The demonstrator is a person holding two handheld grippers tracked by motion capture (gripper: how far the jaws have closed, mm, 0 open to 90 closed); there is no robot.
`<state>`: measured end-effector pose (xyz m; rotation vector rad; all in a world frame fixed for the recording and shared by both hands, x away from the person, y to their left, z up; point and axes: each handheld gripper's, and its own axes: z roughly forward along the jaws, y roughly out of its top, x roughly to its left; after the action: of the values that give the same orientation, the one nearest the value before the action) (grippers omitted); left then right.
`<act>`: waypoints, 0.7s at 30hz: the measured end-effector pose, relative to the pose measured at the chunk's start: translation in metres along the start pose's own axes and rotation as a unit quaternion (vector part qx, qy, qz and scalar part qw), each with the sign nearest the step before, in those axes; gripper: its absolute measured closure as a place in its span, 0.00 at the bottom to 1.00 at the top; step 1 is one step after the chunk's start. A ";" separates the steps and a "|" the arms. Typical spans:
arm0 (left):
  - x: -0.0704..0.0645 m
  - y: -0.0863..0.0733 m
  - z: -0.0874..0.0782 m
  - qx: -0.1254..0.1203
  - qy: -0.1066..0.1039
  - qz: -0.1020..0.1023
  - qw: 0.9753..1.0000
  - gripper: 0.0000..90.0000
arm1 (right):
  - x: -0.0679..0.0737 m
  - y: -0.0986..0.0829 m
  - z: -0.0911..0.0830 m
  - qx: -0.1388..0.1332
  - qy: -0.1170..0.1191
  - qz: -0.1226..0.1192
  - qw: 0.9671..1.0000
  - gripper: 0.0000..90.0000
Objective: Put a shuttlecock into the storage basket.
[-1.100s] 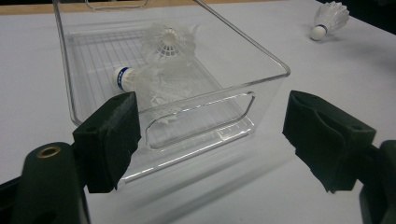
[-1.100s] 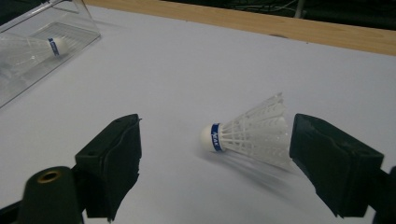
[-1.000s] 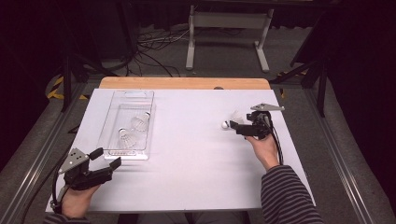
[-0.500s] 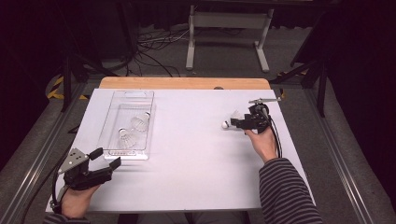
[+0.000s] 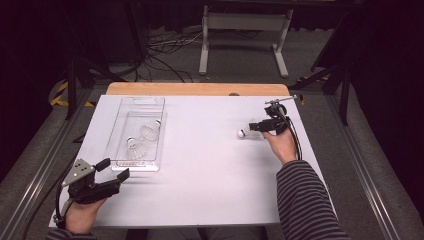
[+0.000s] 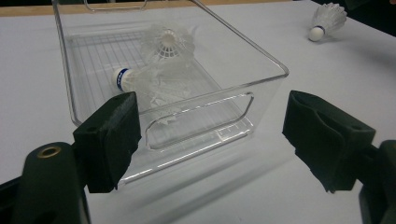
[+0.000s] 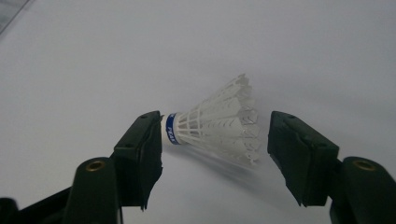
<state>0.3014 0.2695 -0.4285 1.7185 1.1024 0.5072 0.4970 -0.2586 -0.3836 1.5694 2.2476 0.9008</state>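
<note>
A white shuttlecock [image 7: 219, 133] with a blue band lies on its side on the white table cover. My right gripper [image 7: 215, 119] is open, one jaw on either side of it, the left jaw at its cork end. In the high view this shuttlecock [image 5: 244, 132] sits at the right of the table with the right gripper [image 5: 254, 127] just behind it. A clear plastic tray [image 5: 142, 100] at the left holds two more shuttlecocks [image 5: 149, 130] [image 5: 135, 147]. My left gripper [image 5: 116, 169] rests open near the tray's front end. In the left gripper view the tray [image 6: 261, 51] stands beyond the open left gripper [image 6: 211, 100].
The white cover [image 5: 210, 175] spans the table, with a wooden edge [image 5: 200, 89] at the far side. The floor beyond holds cables and a metal stand [image 5: 240, 30]. A striped sleeve [image 5: 305, 200] comes in from the bottom right.
The right hand and its gripper have shifted slightly farther from the person, staying at the shuttlecock. The left gripper and the tray have not moved.
</note>
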 end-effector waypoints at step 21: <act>0.000 0.000 0.000 0.002 -0.001 0.000 1.000 0.22 | -0.003 0.007 0.023 0.051 0.000 0.000 0.999 0.67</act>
<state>0.3014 0.2693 -0.4286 1.7223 1.1028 0.5048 0.5153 -0.2520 -0.3978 1.6109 2.3280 0.7974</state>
